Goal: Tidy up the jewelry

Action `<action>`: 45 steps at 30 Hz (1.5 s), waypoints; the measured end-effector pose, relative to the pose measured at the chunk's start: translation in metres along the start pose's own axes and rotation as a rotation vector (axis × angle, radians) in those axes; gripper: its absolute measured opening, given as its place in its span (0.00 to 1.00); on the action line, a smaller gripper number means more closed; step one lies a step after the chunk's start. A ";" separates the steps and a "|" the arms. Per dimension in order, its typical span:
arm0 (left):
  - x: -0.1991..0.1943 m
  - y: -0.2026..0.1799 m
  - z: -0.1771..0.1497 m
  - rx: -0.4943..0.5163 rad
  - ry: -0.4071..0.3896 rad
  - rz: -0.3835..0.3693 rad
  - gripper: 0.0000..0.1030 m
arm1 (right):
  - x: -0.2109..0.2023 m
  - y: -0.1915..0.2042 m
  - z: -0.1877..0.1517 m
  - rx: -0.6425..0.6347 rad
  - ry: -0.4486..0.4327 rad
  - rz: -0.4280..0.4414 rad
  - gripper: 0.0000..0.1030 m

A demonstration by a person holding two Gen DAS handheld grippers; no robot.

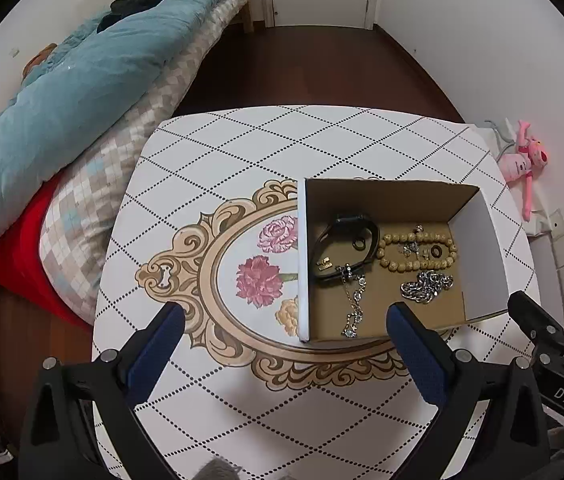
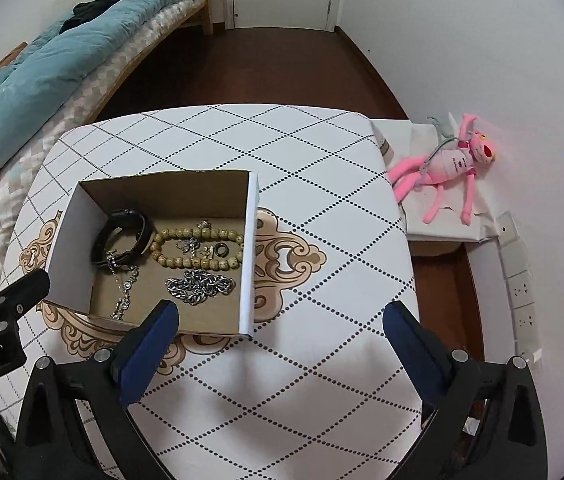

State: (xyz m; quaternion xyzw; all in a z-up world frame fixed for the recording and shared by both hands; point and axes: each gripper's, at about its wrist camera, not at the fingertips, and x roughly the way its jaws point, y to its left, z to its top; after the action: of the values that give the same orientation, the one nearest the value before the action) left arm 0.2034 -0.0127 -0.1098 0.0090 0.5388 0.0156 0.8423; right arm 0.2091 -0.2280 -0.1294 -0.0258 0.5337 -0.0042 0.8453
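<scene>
An open cardboard box [image 1: 478,240] [image 2: 66,236] stands on the patterned table [image 1: 242,152] [image 2: 322,208]. Inside lie a black watch band [image 1: 340,246] [image 2: 122,236], a wooden bead bracelet [image 1: 416,266] [image 2: 196,262], a heavy silver chain [image 1: 426,286] [image 2: 200,286], a thin crystal chain [image 1: 354,304] [image 2: 122,292], small rings and earrings. My left gripper [image 1: 286,316] is open and empty, hovering above the box's near left corner. My right gripper [image 2: 282,312] is open and empty above the box's near right corner. Each gripper shows at the edge of the other's view.
A bed with a teal quilt [image 1: 82,80] [image 2: 42,56] runs along the left of the table. A pink plush toy [image 2: 450,164] [image 1: 522,160] lies on a white stand to the right. Wall sockets [image 2: 522,284] are on the right wall. A door is at the back.
</scene>
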 end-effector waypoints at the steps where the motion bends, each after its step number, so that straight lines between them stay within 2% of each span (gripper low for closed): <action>1: -0.001 0.000 -0.001 -0.002 0.000 -0.001 1.00 | -0.001 0.000 0.000 0.002 0.000 0.002 1.00; 6: -0.016 0.002 -0.004 -0.022 -0.018 -0.017 1.00 | -0.015 -0.004 -0.002 0.016 -0.024 -0.002 1.00; 10: -0.043 0.004 -0.012 -0.020 -0.066 0.005 1.00 | -0.038 -0.006 -0.006 0.020 -0.069 -0.014 1.00; 20: -0.129 0.009 -0.035 -0.024 -0.184 -0.012 1.00 | -0.136 -0.006 -0.033 0.035 -0.211 -0.004 1.00; 24: -0.172 0.010 -0.046 -0.021 -0.256 -0.016 1.00 | -0.182 -0.007 -0.044 0.040 -0.279 -0.002 1.00; 29: -0.207 0.011 -0.056 -0.023 -0.301 -0.038 1.00 | -0.228 -0.010 -0.058 0.054 -0.343 -0.011 1.00; 38: -0.238 0.011 -0.069 -0.014 -0.321 -0.064 1.00 | -0.281 -0.016 -0.078 0.060 -0.396 -0.016 1.00; 45: -0.247 0.013 -0.072 -0.015 -0.331 -0.069 1.00 | -0.299 -0.014 -0.086 0.049 -0.406 -0.009 1.00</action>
State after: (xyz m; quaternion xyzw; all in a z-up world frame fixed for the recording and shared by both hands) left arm 0.0342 -0.0084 0.0839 -0.0134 0.3924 -0.0112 0.9196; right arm 0.0033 -0.2353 0.1037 -0.0079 0.3519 -0.0158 0.9359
